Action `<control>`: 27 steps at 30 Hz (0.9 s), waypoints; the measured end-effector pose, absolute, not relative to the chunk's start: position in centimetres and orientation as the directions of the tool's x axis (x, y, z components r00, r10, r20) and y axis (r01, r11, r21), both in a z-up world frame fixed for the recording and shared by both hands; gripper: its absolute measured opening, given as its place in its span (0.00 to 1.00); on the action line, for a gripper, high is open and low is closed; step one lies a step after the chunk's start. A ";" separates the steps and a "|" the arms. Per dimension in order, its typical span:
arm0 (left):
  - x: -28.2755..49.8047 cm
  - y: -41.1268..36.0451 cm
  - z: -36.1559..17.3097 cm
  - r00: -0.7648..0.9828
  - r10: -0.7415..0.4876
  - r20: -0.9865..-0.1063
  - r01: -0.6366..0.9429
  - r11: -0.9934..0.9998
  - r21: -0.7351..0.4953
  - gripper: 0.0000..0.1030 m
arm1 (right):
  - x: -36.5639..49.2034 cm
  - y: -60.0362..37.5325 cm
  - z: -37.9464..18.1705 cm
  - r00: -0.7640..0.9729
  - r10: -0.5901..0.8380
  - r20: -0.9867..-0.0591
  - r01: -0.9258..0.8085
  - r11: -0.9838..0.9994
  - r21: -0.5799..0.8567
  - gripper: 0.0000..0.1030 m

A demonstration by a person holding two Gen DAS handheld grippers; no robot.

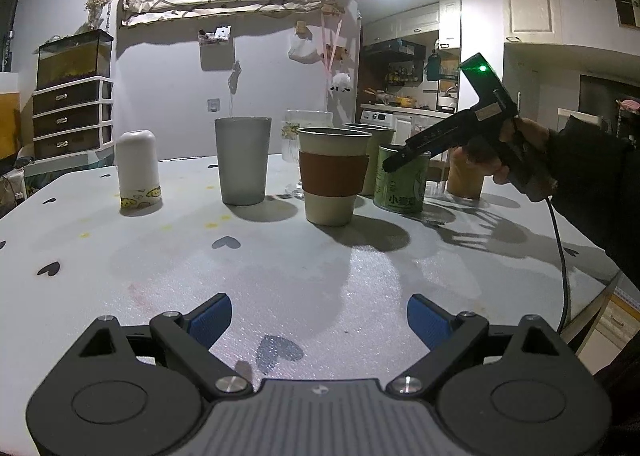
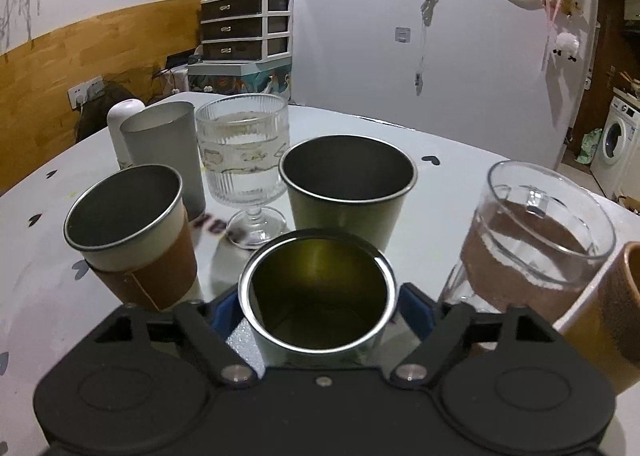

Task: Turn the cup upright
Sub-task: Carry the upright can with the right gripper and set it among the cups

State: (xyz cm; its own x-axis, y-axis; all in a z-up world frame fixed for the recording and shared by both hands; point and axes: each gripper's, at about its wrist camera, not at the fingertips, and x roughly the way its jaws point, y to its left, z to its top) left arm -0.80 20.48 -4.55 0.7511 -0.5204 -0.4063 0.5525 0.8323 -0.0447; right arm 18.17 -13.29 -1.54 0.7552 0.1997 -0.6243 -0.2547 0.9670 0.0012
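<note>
The green can (image 2: 318,296) is stood upright between the right tongs (image 2: 320,310), while nothing is held by the wide-open left tongs (image 1: 319,318).

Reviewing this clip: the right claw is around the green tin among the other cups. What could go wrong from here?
1. The right claw brackets the green tin closely; whether it grips is unclear, so pulling back crooked could tip it.
2. The clear glass mug and the sleeved cup stand close on either side; a sideways swing might knock them.
3. The stemmed glass behind looks top-heavy and could topple if bumped.
</note>
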 end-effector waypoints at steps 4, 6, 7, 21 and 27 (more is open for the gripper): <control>-0.7 20.4 -4.4 0.755 -0.515 -0.406 0.548 0.835 -0.041 0.92 | 17.0 -13.4 -0.8 0.774 0.201 -0.600 -0.250 0.968 0.002 0.84; -0.7 20.4 -4.2 0.760 -0.511 -0.402 0.544 0.838 -0.037 0.92 | 16.1 -13.2 -0.3 0.787 0.192 -0.586 -0.245 0.970 -0.010 0.84; -0.7 20.4 -4.1 0.764 -0.507 -0.399 0.540 0.841 -0.034 0.92 | 15.6 -13.0 0.0 0.793 0.186 -0.580 -0.241 0.970 -0.019 0.85; 0.3 19.3 -2.2 0.826 -0.428 -0.367 0.457 0.889 -0.008 0.92 | 6.3 -10.0 -0.3 0.845 0.009 -0.534 -0.006 1.000 0.006 0.86; 1.0 18.3 -1.7 0.851 -0.374 -0.369 0.405 0.914 0.009 0.97 | 2.9 -8.8 -1.5 0.881 -0.101 -0.462 0.110 0.994 -0.008 0.88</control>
